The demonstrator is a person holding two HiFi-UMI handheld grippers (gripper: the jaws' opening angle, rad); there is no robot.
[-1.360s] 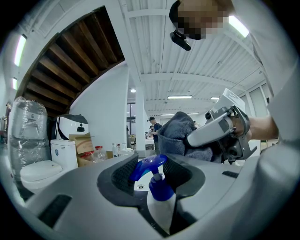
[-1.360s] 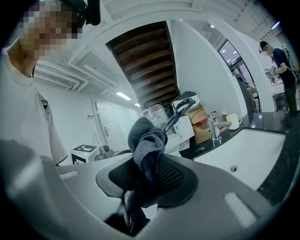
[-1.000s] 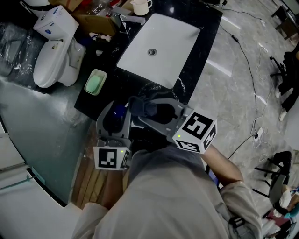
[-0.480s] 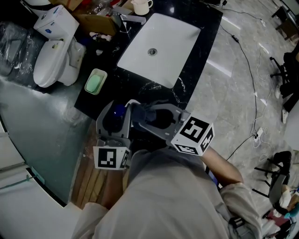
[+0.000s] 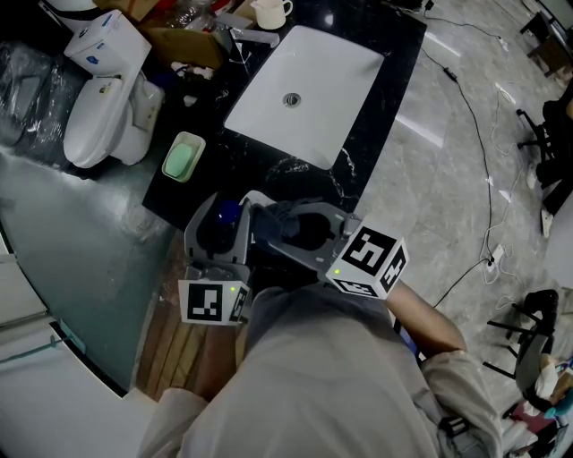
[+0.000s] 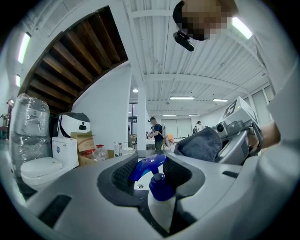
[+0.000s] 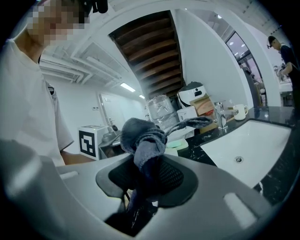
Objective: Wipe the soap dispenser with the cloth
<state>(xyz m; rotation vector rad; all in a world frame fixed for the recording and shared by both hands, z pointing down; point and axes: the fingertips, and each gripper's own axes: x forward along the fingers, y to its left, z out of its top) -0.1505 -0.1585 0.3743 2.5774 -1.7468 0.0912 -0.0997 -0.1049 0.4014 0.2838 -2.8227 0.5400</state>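
The cloth [image 7: 140, 140] is soft, dark grey fabric, matt and nubbly. The soap dispenser [image 6: 158, 188] has a glossy blue plastic pump on a smooth white body. The left gripper [image 6: 151, 169] and right gripper [image 7: 143, 174] are matt grey plastic with ribbed black pads [image 6: 123, 173]. The counter [image 5: 385, 72] is polished black stone, and the far basin [image 5: 331, 72] is glossy white.

Dispenser [image 6: 161, 199]: the lower body is hidden between the jaws of the left gripper [image 6: 151, 165].
Cloth [image 7: 143, 140]: the lower end is buried deep in the right gripper [image 7: 146, 174].
Contact: whether Cloth and Dispenser touch cannot be told.
Mug [image 5: 270, 11]: cut by the top edge.
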